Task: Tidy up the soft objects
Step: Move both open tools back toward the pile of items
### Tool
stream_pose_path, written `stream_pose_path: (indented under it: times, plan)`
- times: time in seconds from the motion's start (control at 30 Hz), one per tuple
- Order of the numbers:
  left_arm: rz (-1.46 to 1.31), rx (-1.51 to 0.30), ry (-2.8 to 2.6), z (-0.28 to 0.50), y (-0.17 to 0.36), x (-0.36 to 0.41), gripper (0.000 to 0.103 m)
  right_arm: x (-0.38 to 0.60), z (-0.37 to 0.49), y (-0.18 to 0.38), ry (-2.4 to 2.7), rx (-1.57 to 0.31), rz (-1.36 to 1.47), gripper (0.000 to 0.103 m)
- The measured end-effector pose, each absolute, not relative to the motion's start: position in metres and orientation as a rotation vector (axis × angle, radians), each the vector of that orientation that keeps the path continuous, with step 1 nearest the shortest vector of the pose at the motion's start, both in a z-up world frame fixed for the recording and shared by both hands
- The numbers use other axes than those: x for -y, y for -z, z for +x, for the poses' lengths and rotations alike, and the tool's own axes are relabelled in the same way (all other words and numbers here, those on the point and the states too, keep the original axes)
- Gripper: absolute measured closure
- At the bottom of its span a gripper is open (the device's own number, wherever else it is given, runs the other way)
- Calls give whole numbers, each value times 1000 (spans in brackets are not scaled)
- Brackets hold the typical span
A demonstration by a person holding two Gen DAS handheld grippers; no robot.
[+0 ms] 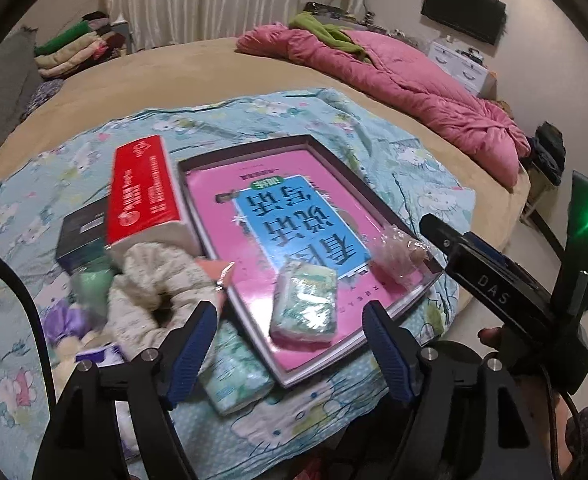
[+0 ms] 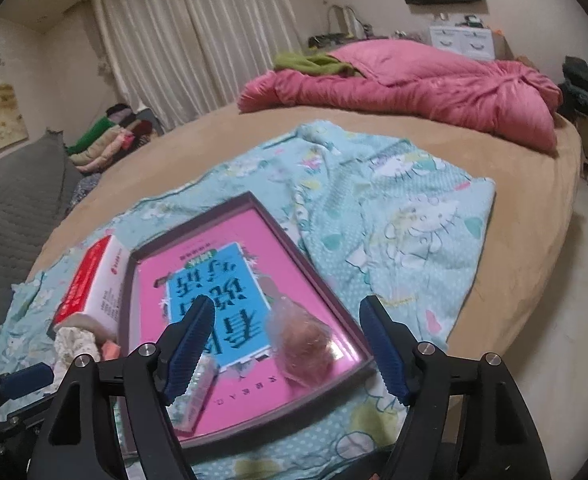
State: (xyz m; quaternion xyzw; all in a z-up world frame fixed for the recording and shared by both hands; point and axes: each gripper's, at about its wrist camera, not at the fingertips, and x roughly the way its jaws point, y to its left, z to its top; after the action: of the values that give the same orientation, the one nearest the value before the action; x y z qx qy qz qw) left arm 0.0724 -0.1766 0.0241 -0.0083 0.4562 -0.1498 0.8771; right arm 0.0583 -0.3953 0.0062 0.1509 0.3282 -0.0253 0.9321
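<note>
We find the left gripper [image 1: 290, 344] with its jaws apart and nothing pressed between them; the green tissue packet [image 1: 305, 304] lies flat in the dark-rimmed tray [image 1: 403, 232], seen in the gap between the blue fingers [image 1: 192, 354] and clear of both pads. We find the right gripper [image 2: 288, 346] likewise spread and empty, with the clear-wrapped pink bundle [image 2: 305, 344] resting in the tray's near corner, between and beyond its fingertips. We note a cream cloth [image 1: 150, 280] outside the tray, against the red box [image 1: 146, 188].
</note>
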Motion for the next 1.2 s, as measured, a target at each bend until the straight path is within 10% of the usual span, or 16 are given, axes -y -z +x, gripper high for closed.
stream_pose_path:
  times: [1.2]
  plan:
    - [-186,-1013,58,27,-17,17,28,243,37,-73,-283,-635,-4,26]
